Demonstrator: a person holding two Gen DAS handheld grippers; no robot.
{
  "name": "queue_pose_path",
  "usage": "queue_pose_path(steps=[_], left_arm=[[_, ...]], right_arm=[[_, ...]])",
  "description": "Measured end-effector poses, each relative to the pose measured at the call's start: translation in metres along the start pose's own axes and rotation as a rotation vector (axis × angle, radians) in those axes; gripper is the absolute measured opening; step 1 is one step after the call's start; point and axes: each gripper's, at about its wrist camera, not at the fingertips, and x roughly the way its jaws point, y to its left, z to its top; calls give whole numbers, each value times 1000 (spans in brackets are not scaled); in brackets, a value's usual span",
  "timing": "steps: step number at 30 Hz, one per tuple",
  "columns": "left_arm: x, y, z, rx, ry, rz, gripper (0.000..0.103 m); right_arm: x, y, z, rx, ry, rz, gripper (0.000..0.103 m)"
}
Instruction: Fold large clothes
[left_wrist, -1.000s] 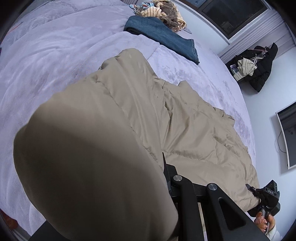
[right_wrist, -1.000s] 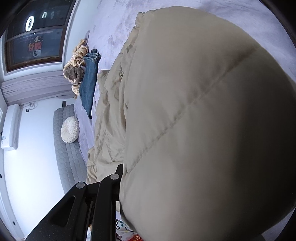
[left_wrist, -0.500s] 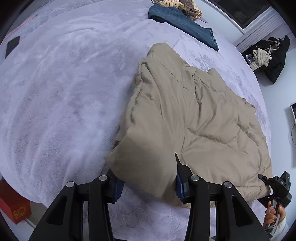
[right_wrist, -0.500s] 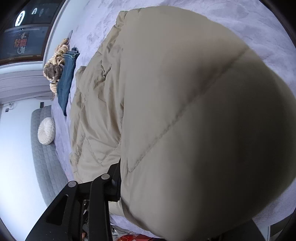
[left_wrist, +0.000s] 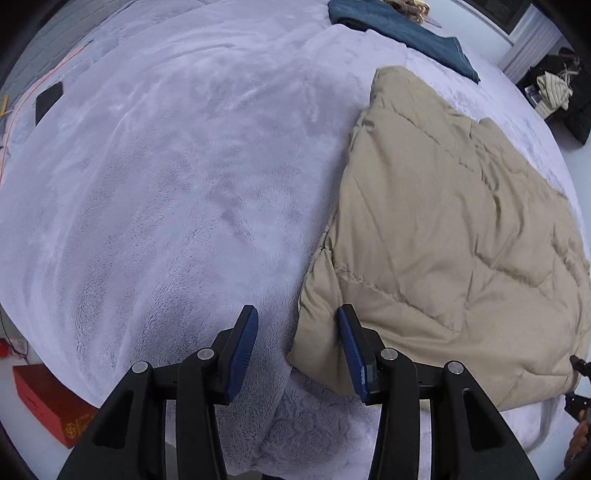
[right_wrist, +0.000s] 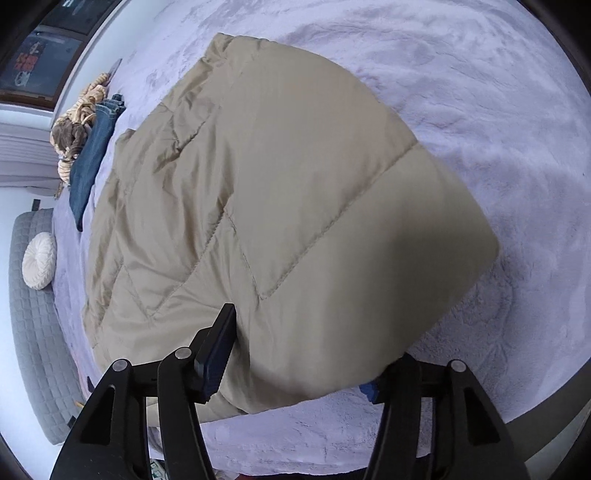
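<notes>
While the tan quilted garment (left_wrist: 454, 236) is already laid doubled over on the lavender bed cover (left_wrist: 177, 177), one fold is judged done, with further folds and squaring of edges judged left. It lies on the bed's near part, its near corner by the edge. The left gripper (left_wrist: 295, 350) is seen apart; the corner sits between the blue pads (left_wrist: 242, 350) but is not pinched. The right gripper (right_wrist: 303, 354) is opening, a puffy corner lying between the jaws, pads no longer pressed on it as far as can be told. The garment is seen as bulky, padded, stitched in panels, creased at the far side. Folded jeans (left_wrist: 402, 33) are seen well apart at the far end.
</notes>
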Motion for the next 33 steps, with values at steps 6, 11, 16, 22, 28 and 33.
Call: queue_pose_path(steps=[6, 11, 16, 22, 28, 33], left_arm=[[-17, -4, 0, 47, 5, 0, 47], [-44, -11, -5, 106, -12, -34, 47], [-62, -18, -13, 151, -6, -59, 66], [-77, -39, -15, 162, -45, -42, 98], [-73, -62, -10, 173, -19, -11, 98], [-74, -86, -3, 190, -15, -2, 98]], right_arm=[[-24, -9, -19, -15, 0, -23, 65], [-38, 3, -45, -78, 5, -10, 69], [-38, 27, -66, -149, 35, 5, 76], [-38, 57, -81, -305, 63, -35, 80], [-36, 76, -76, -412, 65, -66, 83], [-41, 80, -69, -471, 58, -77, 87]])
